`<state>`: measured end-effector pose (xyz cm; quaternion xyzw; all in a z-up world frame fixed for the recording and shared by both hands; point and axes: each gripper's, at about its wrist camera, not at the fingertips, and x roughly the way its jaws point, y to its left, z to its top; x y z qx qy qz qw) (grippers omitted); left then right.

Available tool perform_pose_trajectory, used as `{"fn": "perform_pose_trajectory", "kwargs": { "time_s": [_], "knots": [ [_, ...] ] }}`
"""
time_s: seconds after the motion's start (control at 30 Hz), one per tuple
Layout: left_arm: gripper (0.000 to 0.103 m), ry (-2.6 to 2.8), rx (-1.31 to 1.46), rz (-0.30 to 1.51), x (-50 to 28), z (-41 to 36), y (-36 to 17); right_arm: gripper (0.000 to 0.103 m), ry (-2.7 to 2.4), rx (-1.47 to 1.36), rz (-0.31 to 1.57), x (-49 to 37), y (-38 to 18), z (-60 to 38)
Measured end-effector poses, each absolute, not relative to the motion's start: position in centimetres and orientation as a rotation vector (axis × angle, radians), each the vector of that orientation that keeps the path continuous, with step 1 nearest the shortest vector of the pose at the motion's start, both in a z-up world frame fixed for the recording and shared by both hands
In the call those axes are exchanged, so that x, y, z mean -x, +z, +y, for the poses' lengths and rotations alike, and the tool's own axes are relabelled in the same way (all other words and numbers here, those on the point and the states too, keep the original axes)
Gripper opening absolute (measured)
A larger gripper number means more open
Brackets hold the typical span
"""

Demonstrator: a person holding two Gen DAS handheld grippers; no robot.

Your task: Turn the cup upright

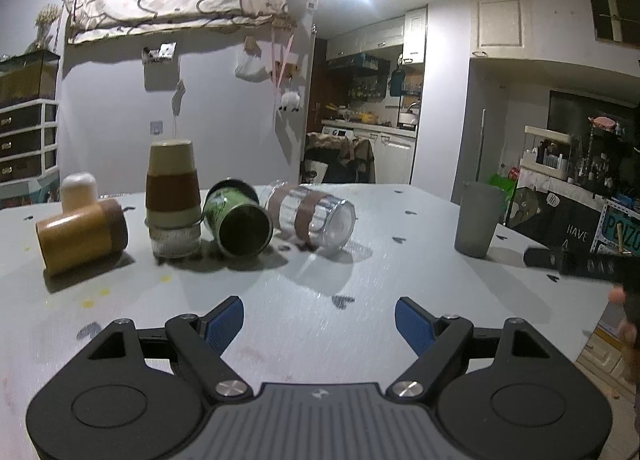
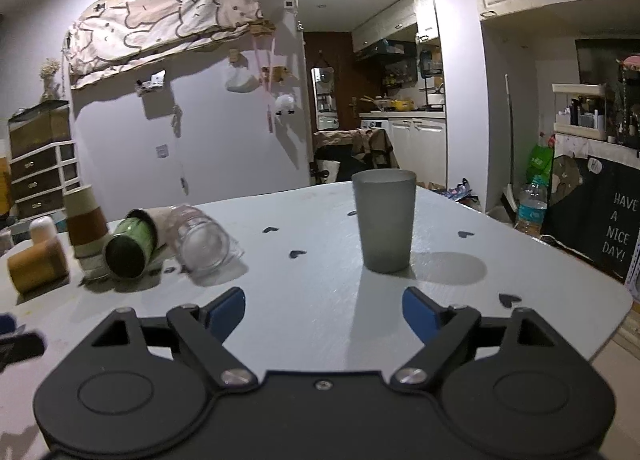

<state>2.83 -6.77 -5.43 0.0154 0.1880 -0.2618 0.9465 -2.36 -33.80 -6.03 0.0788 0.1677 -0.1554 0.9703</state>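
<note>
Left wrist view: the left tool hangs over the white tabletop with its blue fingers spread wide and nothing between them. Ahead of it lie the cups. The clear glass cup lies on its side, straight in front but well apart from the tool. Just left of it the green cup lies on its side too, its dark mouth facing the camera. Next comes a tan and brown cup standing upside down on top of a small glass, then a yellow cup on its side. The grey cup stands upright far to the right.

Right wrist view: the right tool is also spread wide and holds nothing. Here the grey cup stands close, just ahead and a bit right. The clear glass cup and green cup lie off to the left, touching. This view shows little black hearts on the tabletop.
</note>
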Motion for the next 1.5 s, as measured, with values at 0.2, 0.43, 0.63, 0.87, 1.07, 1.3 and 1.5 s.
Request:
{"fn": "perform_pose_trajectory", "kwargs": {
  "time_s": [0.2,0.43,0.63,0.87,1.07,1.3,1.5],
  "knots": [
    [0.093,-0.513,-0.032,0.39,-2.3,-7.4,-5.6,0.09,-0.289,-0.122,0.344,4.2,-6.4,-31.6],
    [0.101,-0.475,-0.042,0.397,-1.9,-7.4,-6.1,0.102,-0.266,-0.071,0.369,5.2,-7.3,-30.0],
    [0.103,-0.459,-0.058,0.387,-1.5,-7.4,-6.5,0.103,-0.278,-0.047,0.372,5.7,-7.7,-29.6],
    [0.103,-0.451,-0.067,0.39,-1.4,-7.4,-6.7,0.103,-0.315,-0.055,0.364,5.9,-7.6,-29.9],
    [0.103,-0.451,-0.07,0.389,-1.4,-7.5,-6.7,0.103,-0.32,-0.053,0.362,6.1,-7.6,-30.1],
    [0.103,-0.45,-0.07,0.388,-1.3,-7.4,-6.7,0.103,-0.319,-0.054,0.362,6.2,-7.5,-30.2],
    [0.103,-0.45,-0.07,0.387,-1.3,-7.4,-6.6,0.103,-0.326,-0.055,0.361,6.2,-7.5,-30.3]
  ]
}}
